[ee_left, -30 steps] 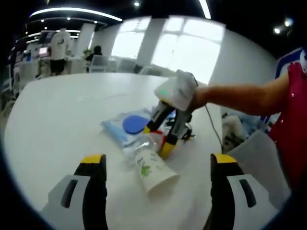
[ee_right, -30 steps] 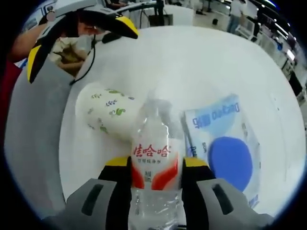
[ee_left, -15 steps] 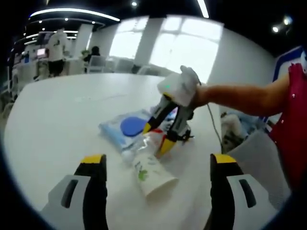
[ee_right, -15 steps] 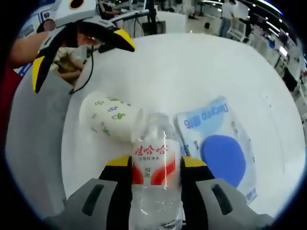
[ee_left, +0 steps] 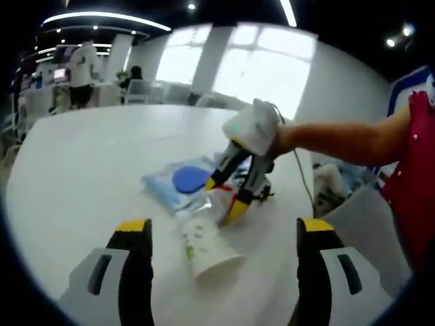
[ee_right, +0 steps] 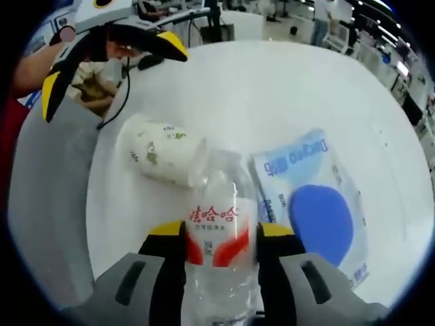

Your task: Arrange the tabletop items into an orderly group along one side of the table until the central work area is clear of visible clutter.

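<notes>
My right gripper (ee_right: 221, 232) is shut on a clear plastic bottle (ee_right: 216, 204) with a red and white label, held low over the white table (ee_right: 258, 88). The bottle's far end touches a white paper cup (ee_right: 160, 153) with green leaf print, which lies on its side. A blue and clear packet (ee_right: 319, 214) lies flat just right of the bottle. In the left gripper view my left gripper (ee_left: 224, 227) stands open, with the cup (ee_left: 204, 246) between and beyond its jaws. There the right gripper (ee_left: 225, 195) holds the bottle (ee_left: 216, 202) beside the packet (ee_left: 180, 182).
The left gripper (ee_right: 109, 68) hangs open past the cup near the table's edge. A black cable (ee_left: 297, 173) trails off that edge by a grey chair (ee_left: 360, 210). A person's bare arm (ee_left: 340, 139) holds the right gripper. Desks and people stand far behind.
The paper cup has rolled and turned a little against the bottle, its mouth now facing more toward the left gripper. The right gripper dipped slightly with the bottle still held.
</notes>
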The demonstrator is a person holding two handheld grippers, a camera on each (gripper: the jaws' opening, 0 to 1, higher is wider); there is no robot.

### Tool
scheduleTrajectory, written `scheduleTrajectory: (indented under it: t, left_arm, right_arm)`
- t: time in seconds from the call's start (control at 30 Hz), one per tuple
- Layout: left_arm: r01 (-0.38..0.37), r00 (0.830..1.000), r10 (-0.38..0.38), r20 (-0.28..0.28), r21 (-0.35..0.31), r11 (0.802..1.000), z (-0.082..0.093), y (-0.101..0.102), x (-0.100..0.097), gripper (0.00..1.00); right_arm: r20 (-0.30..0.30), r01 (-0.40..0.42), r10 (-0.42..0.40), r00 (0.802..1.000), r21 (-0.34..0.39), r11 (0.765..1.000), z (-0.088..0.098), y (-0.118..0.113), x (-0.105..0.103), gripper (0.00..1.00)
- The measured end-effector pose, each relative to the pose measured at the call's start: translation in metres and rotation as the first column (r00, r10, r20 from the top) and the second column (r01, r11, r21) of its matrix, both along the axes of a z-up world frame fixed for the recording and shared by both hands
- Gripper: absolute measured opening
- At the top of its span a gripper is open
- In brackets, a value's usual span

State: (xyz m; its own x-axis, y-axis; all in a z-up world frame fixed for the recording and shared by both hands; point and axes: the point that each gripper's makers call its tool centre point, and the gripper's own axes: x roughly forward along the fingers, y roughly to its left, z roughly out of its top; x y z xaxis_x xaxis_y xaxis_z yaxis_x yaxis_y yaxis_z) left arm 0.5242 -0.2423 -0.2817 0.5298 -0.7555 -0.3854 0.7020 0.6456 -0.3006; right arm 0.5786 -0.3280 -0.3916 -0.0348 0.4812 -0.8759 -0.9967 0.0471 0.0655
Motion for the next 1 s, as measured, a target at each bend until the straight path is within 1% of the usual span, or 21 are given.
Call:
scheduleTrajectory:
  t: [0.1, 0.13, 0.33, 0.43, 0.47, 0.53, 0.63, 0.87, 1.0]
  left_arm:
    - [-0.001, 1.0, 0.001, -0.002, 0.0, 1.0, -0.0011, 0.0009, 0.0002, 0.84]
    - [-0.002, 1.0, 0.002, -0.003, 0.0, 1.0, -0.0015, 0.0011, 0.0003, 0.84]
    - [-0.001, 1.0, 0.001, -0.006, 0.001, 1.0, -0.003, -0.0002, 0.0006, 0.84]
    - [0.0, 1.0, 0.0, -0.008, 0.002, 1.0, -0.0034, -0.0009, 0.0002, 0.84]
    - [0.0, 1.0, 0.0, -0.009, 0.002, 1.0, -0.0037, -0.0009, 0.0003, 0.83]
    - [0.0, 1.0, 0.0, -0.01, 0.004, 1.0, -0.0039, -0.0009, 0.0003, 0.83]
    - [-0.002, 1.0, 0.002, -0.009, 0.001, 1.0, -0.0034, -0.0004, 0.0005, 0.83]
    - [-0.009, 1.0, 0.01, -0.013, 0.005, 1.0, -0.0053, 0.0027, -0.0006, 0.83]
    - [-0.011, 1.0, 0.011, -0.013, 0.004, 1.0, -0.0056, 0.0025, -0.0003, 0.83]
  right_arm:
    - [0.006, -0.012, 0.012, 1.0, -0.011, 1.0, -0.0028, -0.0006, -0.0013, 0.4]
    - [0.0, -0.009, 0.009, 1.0, -0.001, 1.0, -0.0014, 0.0009, -0.0015, 0.41]
    - [-0.007, 0.005, -0.005, 1.0, -0.015, 1.0, -0.0028, 0.0007, -0.0011, 0.42]
    - [-0.014, 0.018, -0.018, 1.0, 0.0, 1.0, -0.001, 0.0046, -0.0013, 0.49]
    - [-0.019, 0.015, -0.015, 1.0, 0.0, 1.0, -0.001, 0.0064, -0.003, 0.49]
    - [0.005, 0.0, 0.0, 1.0, -0.016, 1.0, -0.0028, 0.0057, -0.0014, 0.47]
    - [0.021, -0.007, 0.008, 1.0, -0.023, 1.0, -0.0043, 0.005, 0.0009, 0.44]
    - [0.028, -0.009, 0.01, 1.0, -0.029, 1.0, -0.0058, 0.0054, 0.002, 0.42]
    - [0.038, -0.017, 0.018, 0.999, -0.015, 1.0, -0.0046, 0.0063, 0.0026, 0.39]
